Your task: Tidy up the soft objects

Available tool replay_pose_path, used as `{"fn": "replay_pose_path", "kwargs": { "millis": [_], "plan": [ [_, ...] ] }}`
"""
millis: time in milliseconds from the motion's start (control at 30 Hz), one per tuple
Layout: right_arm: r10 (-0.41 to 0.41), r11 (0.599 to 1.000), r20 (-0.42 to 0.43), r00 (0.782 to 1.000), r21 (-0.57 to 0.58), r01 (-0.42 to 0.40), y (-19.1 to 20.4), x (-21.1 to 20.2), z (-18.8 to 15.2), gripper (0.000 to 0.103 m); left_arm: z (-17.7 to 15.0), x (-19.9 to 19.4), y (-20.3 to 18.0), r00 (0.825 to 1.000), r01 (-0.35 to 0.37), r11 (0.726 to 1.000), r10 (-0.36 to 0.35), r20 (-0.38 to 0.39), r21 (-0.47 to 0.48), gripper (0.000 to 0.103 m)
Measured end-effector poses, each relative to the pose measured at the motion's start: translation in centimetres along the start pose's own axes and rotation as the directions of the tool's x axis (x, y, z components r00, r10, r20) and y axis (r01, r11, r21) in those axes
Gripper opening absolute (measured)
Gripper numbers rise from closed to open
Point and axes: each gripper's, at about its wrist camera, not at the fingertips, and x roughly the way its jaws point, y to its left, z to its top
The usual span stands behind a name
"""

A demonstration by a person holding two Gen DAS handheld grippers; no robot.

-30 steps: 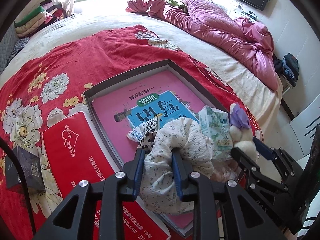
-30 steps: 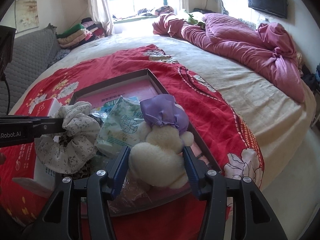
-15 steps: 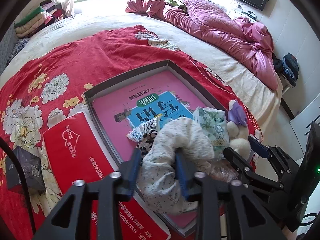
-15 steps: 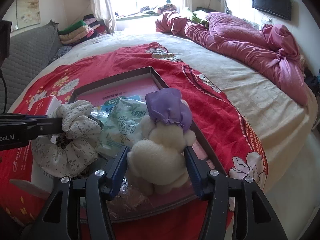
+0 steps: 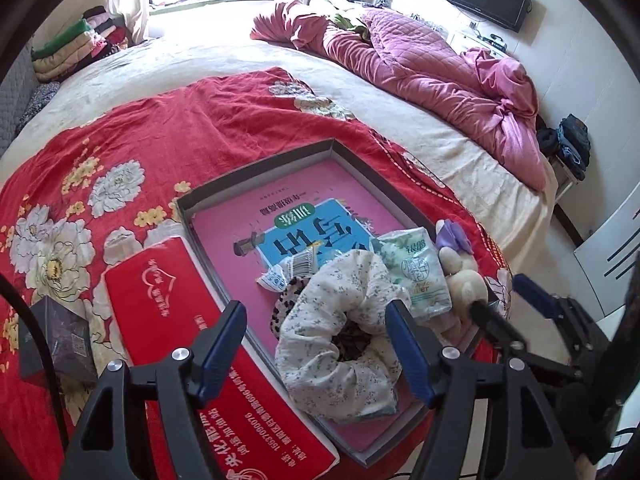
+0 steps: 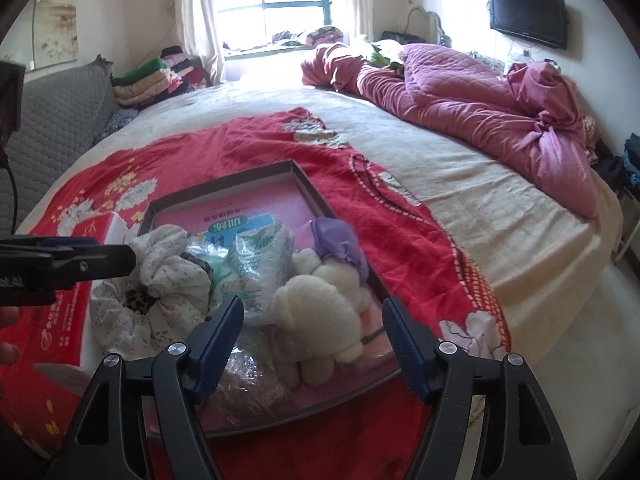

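A white floral scrunchie (image 5: 340, 332) lies in the near corner of a shallow grey box (image 5: 256, 172) on the bed, over a leopard-print scrunchie (image 5: 290, 292). My left gripper (image 5: 316, 340) is open above it, jaws wide and touching nothing. A cream plush toy (image 6: 320, 312) with a purple cap lies in the box's near right corner, beside a green-white tissue pack (image 6: 256, 264). My right gripper (image 6: 312, 332) is open around the toy without touching it. The scrunchie (image 6: 160, 292) and box (image 6: 224, 188) also show in the right wrist view, the toy (image 5: 460, 272) in the left.
A pink and blue book (image 5: 304, 224) lines the box. A red flat pack (image 5: 176, 304) and a dark small box (image 5: 56, 336) lie left of it on the red floral blanket (image 5: 132, 136). A pink quilt (image 5: 432, 64) is heaped far right. The bed edge (image 6: 560, 300) is at right.
Both grippers have opened. The left let go of the white scrunchie, which now lies in the box. The right let go of the plush toy, which has settled in the box corner.
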Motion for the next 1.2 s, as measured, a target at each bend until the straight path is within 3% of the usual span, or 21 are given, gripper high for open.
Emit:
{"fn": "replay_pose_path", "kwargs": {
  "millis": [133,267,467,733,1200],
  "plan": [
    [-0.011,1.000,0.033,0.999,0.003,0.010,0.0,-2.1,0.8,0.074,-0.1,-1.1,0.3,1.000,0.008,1.000,-0.008,0.019,-0.011,0.072],
    [-0.016,1.000,0.051,0.999,0.016,0.015,0.8,-4.3,1.2,0.074,-0.6,-2.7,0.3,0.999,0.010,1.000,-0.009,0.047,-0.010,0.080],
    [-0.060,0.998,0.019,0.998,-0.022,0.061,3.0,-6.5,0.9,0.074,-2.1,-5.3,-0.1,0.997,0.013,1.000,-0.014,0.072,0.008,0.083],
    [-0.039,0.995,0.030,0.999,0.095,0.036,4.0,-10.2,0.1,0.078,-5.0,-8.3,0.0,0.996,-0.025,1.000,0.023,0.084,0.017,0.084],
    [-0.086,0.989,0.019,0.996,0.122,0.083,7.4,-15.1,-2.5,0.079,-9.0,-12.0,1.8,0.990,-0.098,0.995,0.100,0.095,-0.024,0.084]
  ]
}}
